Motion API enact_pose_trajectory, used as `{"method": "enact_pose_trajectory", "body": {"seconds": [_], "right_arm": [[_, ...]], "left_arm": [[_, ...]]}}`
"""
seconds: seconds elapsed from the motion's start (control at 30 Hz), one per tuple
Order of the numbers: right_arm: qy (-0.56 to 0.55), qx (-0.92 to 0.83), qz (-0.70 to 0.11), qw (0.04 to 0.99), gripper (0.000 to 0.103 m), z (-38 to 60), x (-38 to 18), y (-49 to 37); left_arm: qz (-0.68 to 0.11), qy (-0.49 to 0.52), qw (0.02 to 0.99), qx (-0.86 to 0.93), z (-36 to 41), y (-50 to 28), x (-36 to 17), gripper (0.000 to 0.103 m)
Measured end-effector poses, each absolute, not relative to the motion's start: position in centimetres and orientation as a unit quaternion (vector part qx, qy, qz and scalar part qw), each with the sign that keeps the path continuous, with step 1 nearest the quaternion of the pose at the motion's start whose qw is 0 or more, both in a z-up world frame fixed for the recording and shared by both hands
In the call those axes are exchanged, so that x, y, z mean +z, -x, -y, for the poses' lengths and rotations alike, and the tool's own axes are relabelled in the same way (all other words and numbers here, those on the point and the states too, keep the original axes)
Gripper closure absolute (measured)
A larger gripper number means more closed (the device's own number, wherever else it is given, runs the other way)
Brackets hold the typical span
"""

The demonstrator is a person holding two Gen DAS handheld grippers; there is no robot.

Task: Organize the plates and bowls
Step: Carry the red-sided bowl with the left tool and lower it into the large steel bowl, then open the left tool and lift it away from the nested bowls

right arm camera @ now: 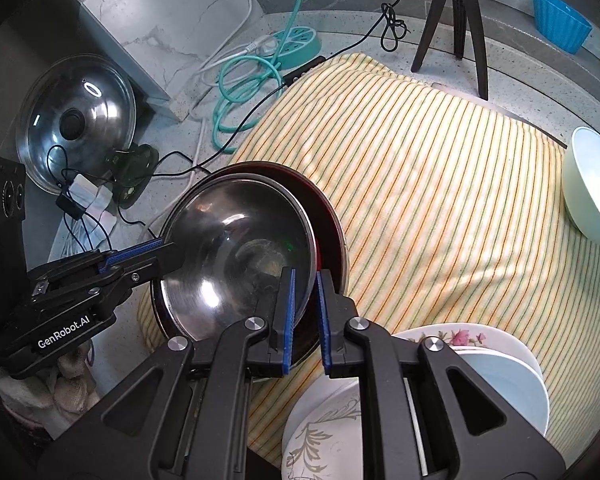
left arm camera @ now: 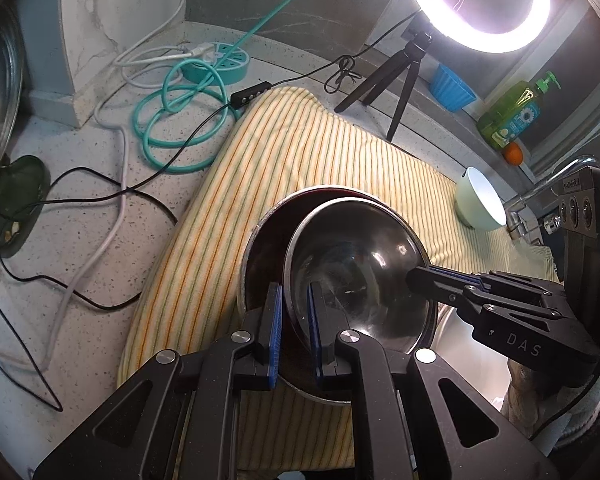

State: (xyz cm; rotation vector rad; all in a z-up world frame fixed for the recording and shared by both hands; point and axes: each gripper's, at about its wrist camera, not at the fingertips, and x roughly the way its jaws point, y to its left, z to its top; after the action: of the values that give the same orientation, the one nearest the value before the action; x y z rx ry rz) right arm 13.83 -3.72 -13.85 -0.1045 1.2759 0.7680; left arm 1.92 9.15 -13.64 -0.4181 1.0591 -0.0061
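A shiny steel bowl point(left arm camera: 360, 264) point(right arm camera: 228, 248) sits tilted inside a larger bowl with a dark red lining point(left arm camera: 266, 236) point(right arm camera: 329, 208), on a yellow striped cloth point(left arm camera: 300, 148) point(right arm camera: 440, 180). My left gripper point(left arm camera: 295, 292) is shut on the steel bowl's near rim, one blue pad on each side; the right wrist view shows it reaching in from the left point(right arm camera: 171, 252). My right gripper point(right arm camera: 306, 280) is shut on the opposite rim, and in the left wrist view it comes in from the right point(left arm camera: 415, 277). A pale green bowl point(left arm camera: 482, 200) point(right arm camera: 592, 188) lies tipped on the cloth's far edge.
Stacked flowered and light blue plates point(right arm camera: 492, 356) sit at the cloth's near right. A glass pot lid point(right arm camera: 76, 124), cables and a teal power strip point(left arm camera: 216, 62) crowd the counter at left. A ring-light tripod point(left arm camera: 400, 80), blue cup point(left arm camera: 452, 88) and soap bottle point(left arm camera: 516, 108) stand behind.
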Motion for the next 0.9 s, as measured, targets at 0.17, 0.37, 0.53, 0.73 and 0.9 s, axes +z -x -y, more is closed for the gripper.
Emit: {"method": "enact_pose_trajectory", "body": {"seconds": [0.17,0.37,0.53,0.73,0.9], "right_arm": [[0.042,0.360,-0.577,0.732,0.077,3.6,-13.9,-14.0],[0.031,0.391,-0.547,0.740,0.037,3.5,-12.3,-13.5],[0.016,0.388,-0.524,0.758,0.023,4.5,-10.6,-13.4],[-0.011,0.356,-0.509,0.784,0.016,7.7,-9.1,-14.6],[-0.027,0.323,-0.497,0.805,0.012,11.7,-7.7,-15.6]], "left_arm": [[-0.504,0.199,0.840,0.002,-9.2,-2.1,-13.7,0.085],[-0.491,0.197,0.848,-0.004,-9.1,-2.2,-12.6,0.067],[-0.472,0.178,0.863,0.005,-8.7,-1.9,-11.0,0.047],[-0.457,0.149,0.877,0.013,-7.9,-2.5,-9.4,0.032],[-0.454,0.144,0.879,-0.004,-6.6,-4.1,-8.9,0.032]]}}
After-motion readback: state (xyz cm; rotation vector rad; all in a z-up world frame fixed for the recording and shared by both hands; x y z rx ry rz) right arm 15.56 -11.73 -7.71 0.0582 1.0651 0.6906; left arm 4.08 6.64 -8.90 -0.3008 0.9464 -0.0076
